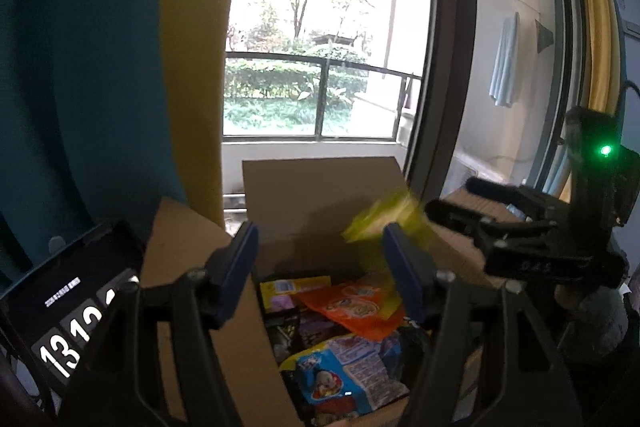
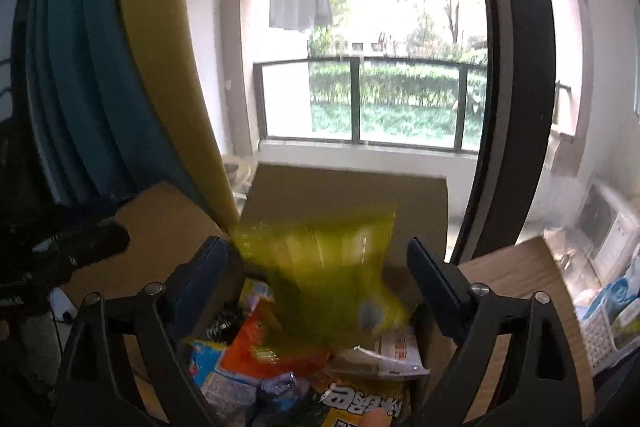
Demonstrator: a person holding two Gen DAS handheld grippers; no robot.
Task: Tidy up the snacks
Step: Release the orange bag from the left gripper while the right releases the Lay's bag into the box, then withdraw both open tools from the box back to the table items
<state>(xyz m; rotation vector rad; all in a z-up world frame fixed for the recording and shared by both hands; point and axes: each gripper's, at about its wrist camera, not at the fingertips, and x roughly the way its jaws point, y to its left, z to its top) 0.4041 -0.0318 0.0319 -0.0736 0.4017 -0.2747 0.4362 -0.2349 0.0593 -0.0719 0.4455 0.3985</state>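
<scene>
An open cardboard box holds several snack packs, among them an orange pack and a blue pack. A yellow snack bag is blurred in mid-air between the spread fingers of my right gripper, above the box; no finger touches it. The bag also shows in the left wrist view, just in front of the right gripper. My left gripper is open and empty over the box.
A phone showing a clock stands left of the box. Blue and yellow curtains hang at the left. A glass door and balcony rail lie behind. A white basket sits at the right.
</scene>
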